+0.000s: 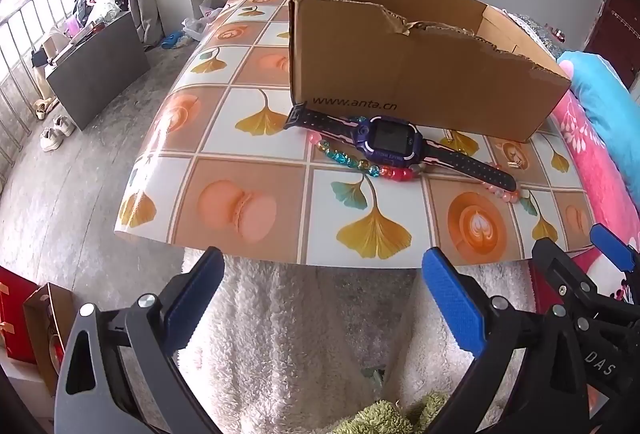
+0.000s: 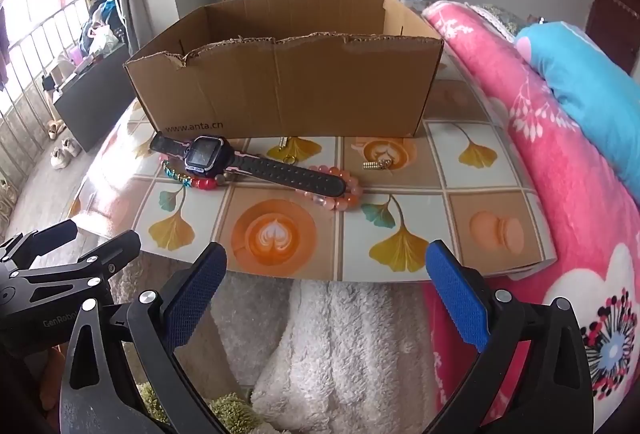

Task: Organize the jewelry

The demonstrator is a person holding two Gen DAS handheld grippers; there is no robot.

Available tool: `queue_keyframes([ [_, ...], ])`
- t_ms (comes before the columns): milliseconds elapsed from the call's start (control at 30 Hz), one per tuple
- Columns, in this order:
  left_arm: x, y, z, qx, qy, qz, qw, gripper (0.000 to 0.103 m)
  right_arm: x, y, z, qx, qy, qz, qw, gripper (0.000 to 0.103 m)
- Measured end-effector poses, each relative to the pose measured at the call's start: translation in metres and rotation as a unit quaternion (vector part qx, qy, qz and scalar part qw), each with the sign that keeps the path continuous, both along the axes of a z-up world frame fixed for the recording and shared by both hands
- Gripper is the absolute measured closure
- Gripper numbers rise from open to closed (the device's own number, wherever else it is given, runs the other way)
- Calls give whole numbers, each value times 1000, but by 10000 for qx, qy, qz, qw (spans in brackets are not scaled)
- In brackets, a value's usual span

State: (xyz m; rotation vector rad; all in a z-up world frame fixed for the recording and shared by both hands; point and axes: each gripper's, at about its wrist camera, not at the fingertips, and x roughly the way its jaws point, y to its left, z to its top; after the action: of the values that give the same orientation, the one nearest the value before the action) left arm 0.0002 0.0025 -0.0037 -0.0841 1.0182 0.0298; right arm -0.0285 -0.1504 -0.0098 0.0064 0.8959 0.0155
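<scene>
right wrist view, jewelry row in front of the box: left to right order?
multicolored bead bracelet → watch face → pink bead bracelet → small gold coil pieces. Cardboard box behind all.

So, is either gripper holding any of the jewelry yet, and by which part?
Nothing held. Left gripper and right gripper both have open, empty jaws, short of the watch.

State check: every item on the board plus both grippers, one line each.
Cardboard box: open top, upright.
Watch: flat, unbuckled, lying across both bracelets.
Multicolour bracelet: on board, partly under watch.
Pink bead bracelet: on board, under strap end.
Left gripper: open, empty.
Right gripper: open, empty.
</scene>
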Motion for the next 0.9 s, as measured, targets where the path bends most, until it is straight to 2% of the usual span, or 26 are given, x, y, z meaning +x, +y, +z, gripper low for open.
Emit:
queue_keyframes([
  [900, 1, 6, 1, 3, -15, 52, 10000, 6, 2, 4, 2, -68, 47, 45, 10000, 7],
])
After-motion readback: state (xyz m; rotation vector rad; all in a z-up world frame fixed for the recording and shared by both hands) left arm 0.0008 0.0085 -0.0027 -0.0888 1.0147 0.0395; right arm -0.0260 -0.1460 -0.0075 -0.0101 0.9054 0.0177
